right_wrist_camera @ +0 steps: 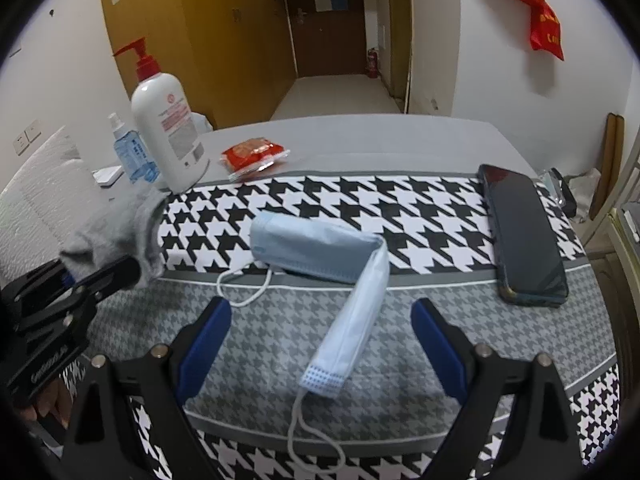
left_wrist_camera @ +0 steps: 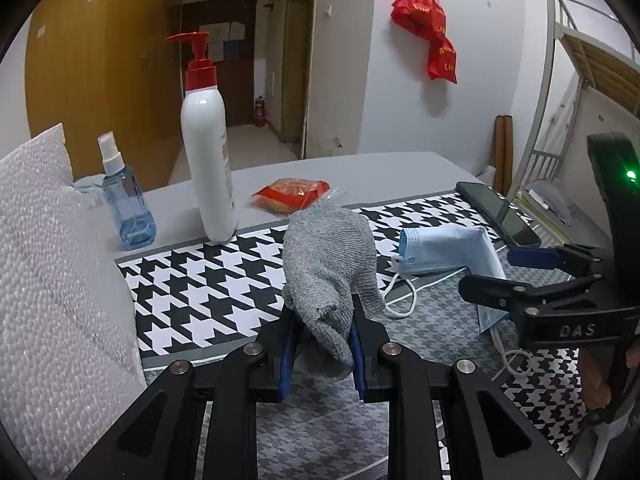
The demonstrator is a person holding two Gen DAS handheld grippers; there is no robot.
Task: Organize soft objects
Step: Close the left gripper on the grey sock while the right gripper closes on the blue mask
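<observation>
Between the left gripper (left_wrist_camera: pixel 320 350) pads, a grey sock (left_wrist_camera: pixel 328 264) is pinched.

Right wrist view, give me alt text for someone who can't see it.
The right tongs stand open over a folded blue face mask on a houndstooth cloth. At left, the left tongs grip a grey sock; a phone lies right.

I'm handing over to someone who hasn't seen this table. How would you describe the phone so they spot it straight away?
Start at the houndstooth mat covering the grey table. Follow its black-and-white band to the right-hand edge in the right wrist view, past the folded blue face mask. The phone lies flat there, screen up: a dark, glossy, rigid slab, the only hard-edged black thing among the soft items.
</observation>
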